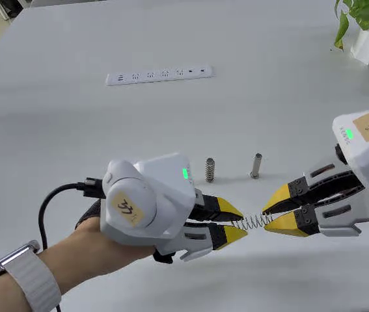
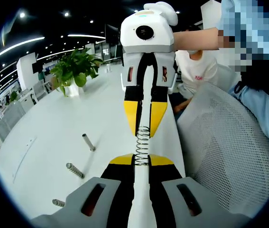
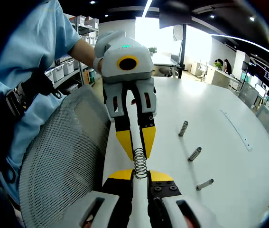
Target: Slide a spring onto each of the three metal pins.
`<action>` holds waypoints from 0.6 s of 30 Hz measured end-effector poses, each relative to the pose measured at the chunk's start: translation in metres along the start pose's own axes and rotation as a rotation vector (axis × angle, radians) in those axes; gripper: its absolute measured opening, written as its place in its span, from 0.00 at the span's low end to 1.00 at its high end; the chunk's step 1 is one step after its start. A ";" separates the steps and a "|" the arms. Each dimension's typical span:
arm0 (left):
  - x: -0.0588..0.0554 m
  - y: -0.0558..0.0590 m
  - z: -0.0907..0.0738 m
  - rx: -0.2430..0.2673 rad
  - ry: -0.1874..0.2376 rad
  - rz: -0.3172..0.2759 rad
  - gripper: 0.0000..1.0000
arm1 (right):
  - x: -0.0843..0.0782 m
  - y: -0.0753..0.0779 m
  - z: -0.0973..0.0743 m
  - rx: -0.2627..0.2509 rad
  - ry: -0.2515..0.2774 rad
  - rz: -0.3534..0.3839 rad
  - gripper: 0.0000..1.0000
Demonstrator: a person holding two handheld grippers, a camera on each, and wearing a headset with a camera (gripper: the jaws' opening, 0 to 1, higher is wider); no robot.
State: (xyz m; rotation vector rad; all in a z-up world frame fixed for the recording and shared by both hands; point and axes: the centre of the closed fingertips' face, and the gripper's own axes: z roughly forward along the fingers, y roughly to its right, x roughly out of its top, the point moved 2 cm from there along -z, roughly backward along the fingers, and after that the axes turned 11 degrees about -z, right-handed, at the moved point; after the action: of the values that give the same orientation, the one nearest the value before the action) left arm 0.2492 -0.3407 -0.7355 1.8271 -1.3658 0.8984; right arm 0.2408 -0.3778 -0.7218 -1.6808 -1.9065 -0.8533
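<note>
A small coil spring (image 1: 254,221) hangs stretched between my two grippers above the white table (image 1: 73,130). My left gripper (image 1: 239,225) is shut on its left end. My right gripper (image 1: 267,217) is shut on its right end, its yellow fingers meeting at the tips. The left gripper view shows the spring (image 2: 142,145) running from my own jaws up to the right gripper (image 2: 143,124). Behind stand a pin wearing a spring (image 1: 210,169) and a bare metal pin (image 1: 256,166). The right gripper view shows two sprung pins (image 3: 183,128) (image 3: 194,153) and the bare pin (image 3: 204,184).
A white power strip (image 1: 159,75) lies at the far middle of the table. A potted plant (image 1: 366,29) stands at the far right corner. A grey mesh chair (image 2: 229,142) is beside the table's near edge. A black cable (image 1: 54,201) trails from the left gripper.
</note>
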 end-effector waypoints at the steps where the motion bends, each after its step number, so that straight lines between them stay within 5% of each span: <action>1: 0.000 0.000 0.001 0.000 -0.001 0.003 0.07 | -0.002 0.002 -0.001 0.000 -0.015 -0.015 0.07; 18: -0.001 -0.001 0.008 0.007 -0.049 -0.014 0.07 | 0.001 0.004 -0.002 -0.006 -0.172 -0.122 0.07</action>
State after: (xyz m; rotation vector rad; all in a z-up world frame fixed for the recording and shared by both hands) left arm 0.2511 -0.3469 -0.7409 1.8724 -1.3801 0.8577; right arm 0.2444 -0.3782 -0.7186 -1.7043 -2.1421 -0.7823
